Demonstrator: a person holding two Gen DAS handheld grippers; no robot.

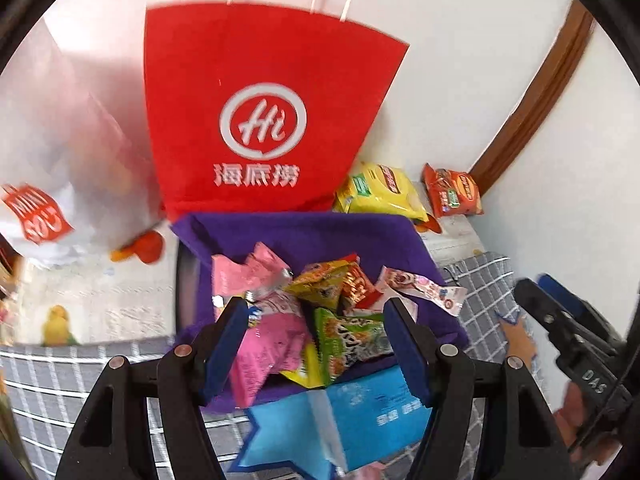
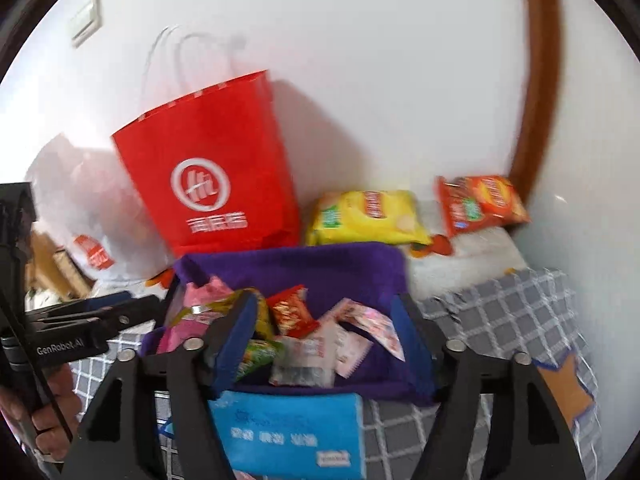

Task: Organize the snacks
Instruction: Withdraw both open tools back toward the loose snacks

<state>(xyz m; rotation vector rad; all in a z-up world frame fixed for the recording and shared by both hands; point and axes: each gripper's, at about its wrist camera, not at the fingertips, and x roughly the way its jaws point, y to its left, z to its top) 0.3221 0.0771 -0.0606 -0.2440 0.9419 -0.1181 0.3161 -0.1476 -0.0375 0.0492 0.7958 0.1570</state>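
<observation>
A purple felt basket [image 1: 304,232] [image 2: 304,264] stands on a grey checked cloth and holds several small snack packets: pink [image 1: 264,344], green [image 1: 348,340], yellow [image 1: 320,284] and red [image 2: 292,312]. A light blue packet [image 1: 360,412] [image 2: 288,428] lies against the basket's near side. My left gripper [image 1: 316,308] hovers over the basket, open, with no packet pressed between its blue pads. My right gripper [image 2: 324,304] also hangs over the basket, open and holding nothing. Each gripper shows at the edge of the other's view, the right gripper [image 1: 560,320] and the left gripper [image 2: 100,312].
A tall red paper bag [image 1: 260,120] [image 2: 216,184] stands behind the basket against the white wall. A yellow chip bag [image 2: 368,216] and an orange chip bag [image 2: 480,204] lie to its right. A white plastic bag [image 1: 48,160] sits at the left. An orange felt star [image 2: 564,388] lies on the cloth.
</observation>
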